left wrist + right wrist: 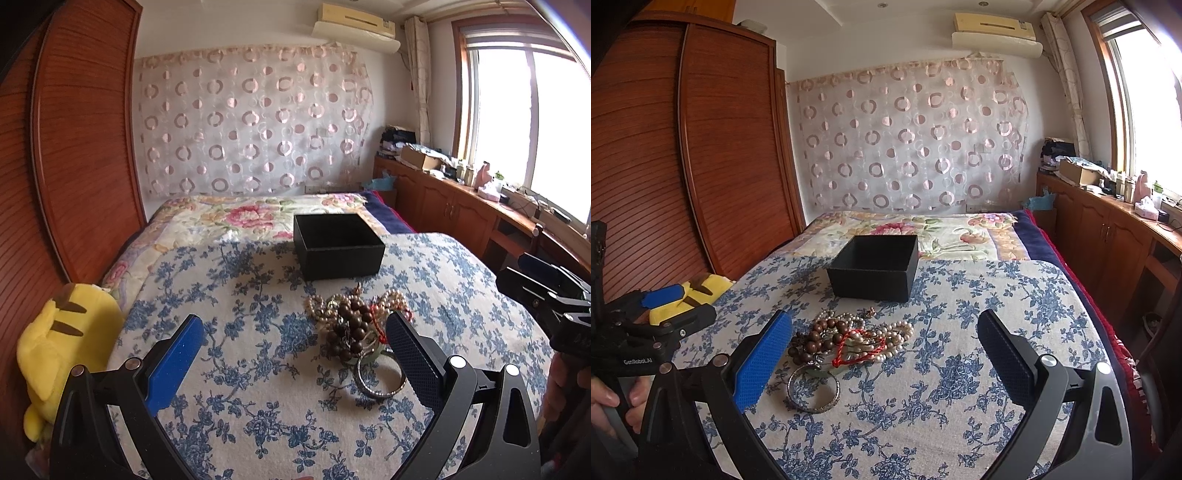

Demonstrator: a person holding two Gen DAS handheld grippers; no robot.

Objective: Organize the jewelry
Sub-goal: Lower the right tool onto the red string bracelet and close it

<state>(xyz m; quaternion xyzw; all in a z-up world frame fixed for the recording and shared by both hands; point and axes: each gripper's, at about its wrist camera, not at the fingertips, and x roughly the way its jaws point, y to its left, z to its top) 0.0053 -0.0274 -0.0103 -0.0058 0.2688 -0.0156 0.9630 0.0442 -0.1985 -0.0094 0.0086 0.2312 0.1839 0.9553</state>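
A pile of jewelry (354,321) lies on the blue-flowered blanket (258,369): brown wooden beads (816,339), pearl strands (886,332), a red cord (857,349) and a silver bangle (813,391). An open, empty black box (338,245) stands just behind the pile; it also shows in the right wrist view (875,267). My left gripper (295,336) is open, the pile just inside its right finger. My right gripper (884,332) is open, the pile next to its left finger. Neither holds anything.
A yellow plush toy (62,347) lies at the bed's left edge by the wooden wardrobe (74,147). A floral quilt (240,218) covers the far bed. A cluttered wooden cabinet (461,199) runs under the window on the right.
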